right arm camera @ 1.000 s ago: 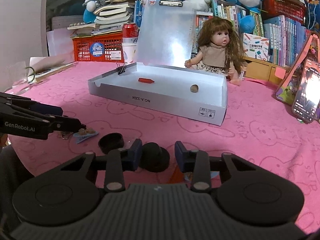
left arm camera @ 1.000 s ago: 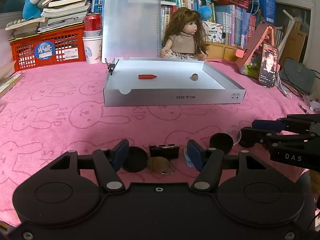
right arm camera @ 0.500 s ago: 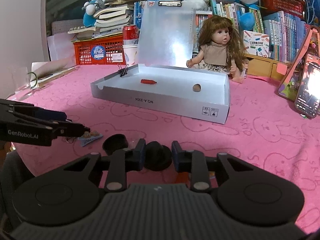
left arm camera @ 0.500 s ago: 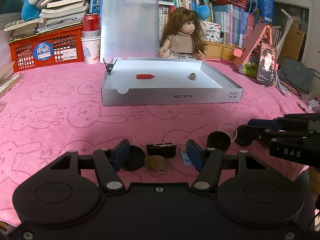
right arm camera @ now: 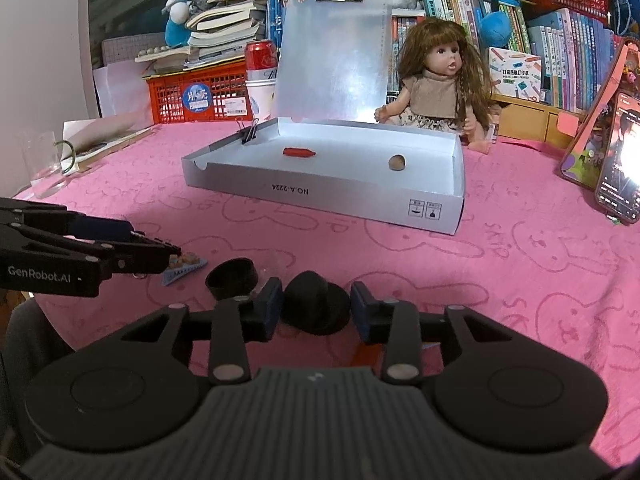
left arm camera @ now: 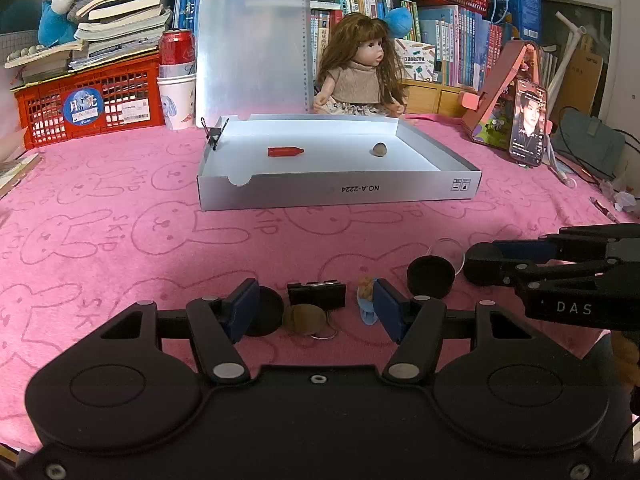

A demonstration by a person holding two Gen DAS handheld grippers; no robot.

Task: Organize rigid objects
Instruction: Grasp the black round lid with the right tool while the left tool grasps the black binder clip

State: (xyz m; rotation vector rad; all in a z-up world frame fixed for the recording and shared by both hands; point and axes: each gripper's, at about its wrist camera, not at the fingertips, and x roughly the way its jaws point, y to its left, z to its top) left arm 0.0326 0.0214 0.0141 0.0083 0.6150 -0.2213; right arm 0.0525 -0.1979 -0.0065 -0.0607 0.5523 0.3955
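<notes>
A shallow white box lies on the pink cloth, holding a red piece and a brown nut. My left gripper is open low over a black binder clip, a brown disc with a ring, a black disc and a blue hair clip. My right gripper is shut on a black knob-shaped cap, lifted slightly. A black ring cap lies beside it.
A doll sits behind the box, an upright clipboard beside it. A red crate, can and paper cup stand back left. A phone on a stand is at the right. A glass stands far left.
My right gripper has closed on the black knob cap and raised it a little. The left gripper has stayed nearly still over the small items.
</notes>
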